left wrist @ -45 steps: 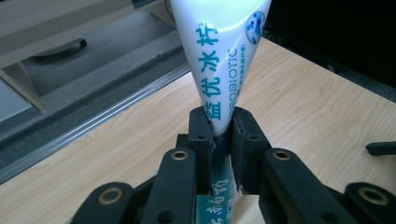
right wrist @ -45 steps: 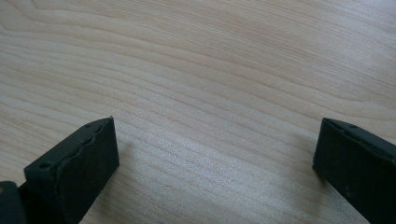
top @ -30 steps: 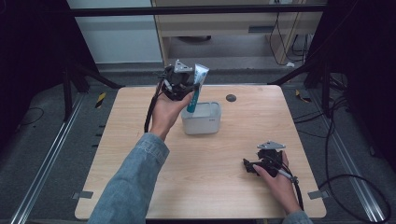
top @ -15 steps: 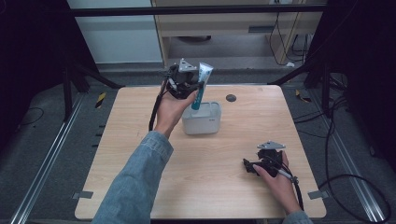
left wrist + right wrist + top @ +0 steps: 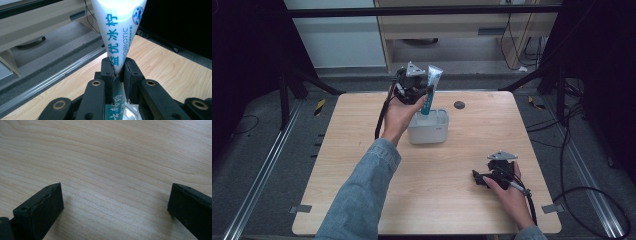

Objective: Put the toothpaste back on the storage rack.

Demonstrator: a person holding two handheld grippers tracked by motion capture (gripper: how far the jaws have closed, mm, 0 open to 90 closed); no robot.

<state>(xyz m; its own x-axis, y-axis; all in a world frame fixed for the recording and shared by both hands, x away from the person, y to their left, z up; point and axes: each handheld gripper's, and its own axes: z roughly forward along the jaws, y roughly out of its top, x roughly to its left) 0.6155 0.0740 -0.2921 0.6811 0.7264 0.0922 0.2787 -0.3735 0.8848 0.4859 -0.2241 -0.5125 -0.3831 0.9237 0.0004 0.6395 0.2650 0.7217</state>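
The left gripper (image 5: 426, 95) is held above the far side of the table (image 5: 362, 130), and its jaws are clamped on a white and teal tube (image 5: 431, 90). In the left gripper view the tube (image 5: 117, 37) is seen pinched at its narrow middle between the two black pads, with its broad flat end fanning out beyond the jaws and its teal lower part running back under them. Directly below the gripper a white rectangular container (image 5: 429, 131) is found, and the tube's lower end is seen at or just inside its rim; whether it touches the bottom cannot be told. A small dark round spot (image 5: 459, 105) is seen on the table just to the right of the tube, clear of the gripper. Nothing is seen between the tube and the container.

The right gripper (image 5: 478, 179) is held low over the near right part of the table, well apart from the container. Its jaws are spread wide, and only bare wood grain (image 5: 112, 170) is seen between them.
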